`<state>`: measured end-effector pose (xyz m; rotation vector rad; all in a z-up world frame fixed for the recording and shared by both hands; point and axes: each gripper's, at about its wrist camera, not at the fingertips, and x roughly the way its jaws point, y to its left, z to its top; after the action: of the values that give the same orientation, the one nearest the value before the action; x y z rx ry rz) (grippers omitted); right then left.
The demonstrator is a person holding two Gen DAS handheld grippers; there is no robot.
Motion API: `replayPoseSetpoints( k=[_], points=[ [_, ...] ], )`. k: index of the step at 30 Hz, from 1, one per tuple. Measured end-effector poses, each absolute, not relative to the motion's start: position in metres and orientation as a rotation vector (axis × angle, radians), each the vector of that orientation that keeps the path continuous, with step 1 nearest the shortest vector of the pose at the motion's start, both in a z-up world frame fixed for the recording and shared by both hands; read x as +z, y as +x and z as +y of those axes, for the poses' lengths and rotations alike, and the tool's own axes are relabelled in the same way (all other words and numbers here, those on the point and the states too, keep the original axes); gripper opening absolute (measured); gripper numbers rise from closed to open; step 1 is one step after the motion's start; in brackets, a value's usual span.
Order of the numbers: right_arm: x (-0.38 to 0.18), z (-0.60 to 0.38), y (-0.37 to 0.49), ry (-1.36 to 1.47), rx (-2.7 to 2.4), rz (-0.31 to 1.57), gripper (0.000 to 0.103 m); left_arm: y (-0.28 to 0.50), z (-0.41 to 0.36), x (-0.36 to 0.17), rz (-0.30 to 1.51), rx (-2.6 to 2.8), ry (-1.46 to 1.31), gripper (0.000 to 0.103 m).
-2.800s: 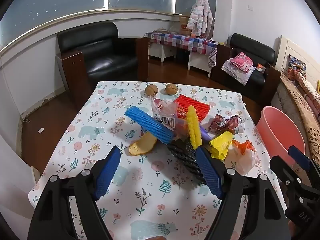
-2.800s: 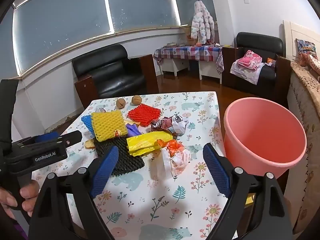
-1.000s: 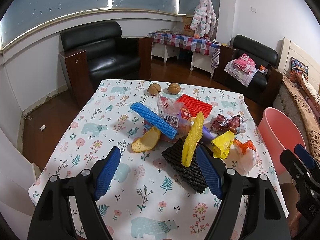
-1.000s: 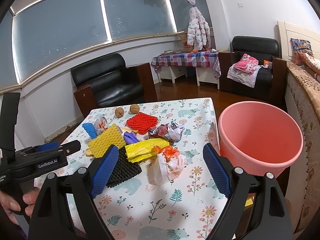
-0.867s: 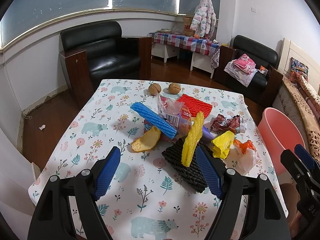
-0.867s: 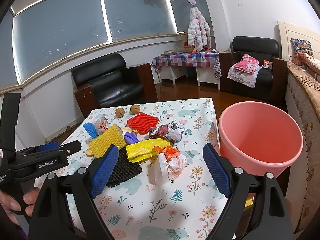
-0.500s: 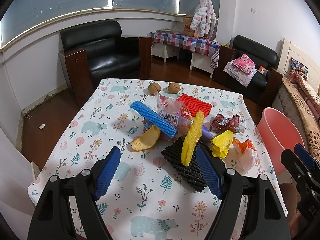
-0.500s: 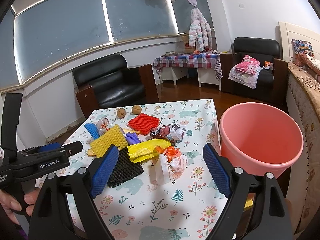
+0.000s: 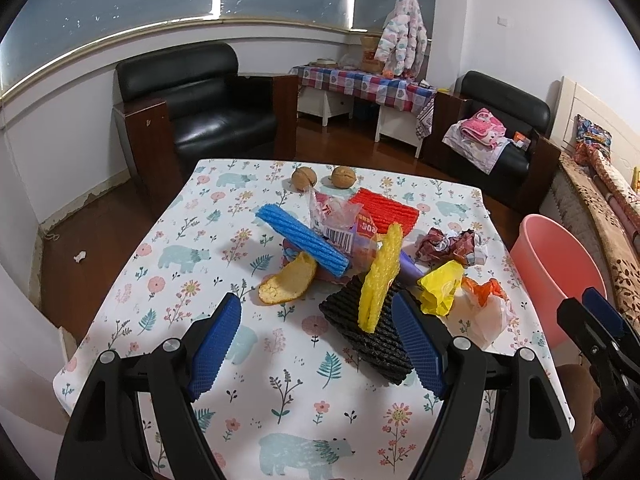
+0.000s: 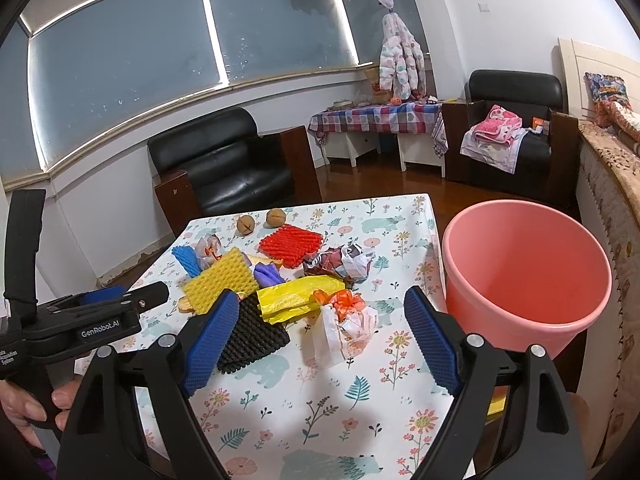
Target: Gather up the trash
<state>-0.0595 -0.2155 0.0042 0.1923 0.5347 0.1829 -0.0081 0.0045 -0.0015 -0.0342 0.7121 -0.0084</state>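
Note:
A heap of trash lies on the floral table (image 9: 168, 280): a blue foam net (image 9: 300, 238), a yellow foam net (image 9: 380, 276) standing on edge, a black foam net (image 9: 368, 332), a red foam net (image 9: 384, 214), an orange peel (image 9: 286, 284), a yellow bag (image 9: 440, 286), crumpled wrappers (image 9: 450, 244) and two walnuts (image 9: 304, 178). My left gripper (image 9: 316, 344) is open and empty, just short of the black net. My right gripper (image 10: 320, 340) is open and empty above a white-orange bag (image 10: 346, 328). A pink bucket (image 10: 524, 272) stands right of the table.
Black armchairs (image 9: 196, 100) stand behind the table. A checked side table (image 9: 360, 84) is at the back. A patterned couch (image 9: 616, 232) runs along the right, beyond the bucket. The left gripper's body (image 10: 80, 320) shows at the left of the right wrist view.
Both grippers have drawn back and risen a little from the heap. The yellow foam net, lying flatter before, now stands on edge. Both grippers stay open.

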Motion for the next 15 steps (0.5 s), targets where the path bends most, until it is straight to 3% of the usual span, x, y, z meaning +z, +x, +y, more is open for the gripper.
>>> replayPoseSetpoints(
  k=[10,15],
  points=[
    [-0.006,-0.222,-0.053,0.217,0.195,0.572,0.08,-0.011,0.013,0.005,0.684,-0.132,-0.026,0.076],
    [-0.015,-0.224,-0.048,0.226,0.215,0.6,0.076,-0.006,0.011,-0.002,0.713,-0.193,-0.037,0.062]
  ],
)
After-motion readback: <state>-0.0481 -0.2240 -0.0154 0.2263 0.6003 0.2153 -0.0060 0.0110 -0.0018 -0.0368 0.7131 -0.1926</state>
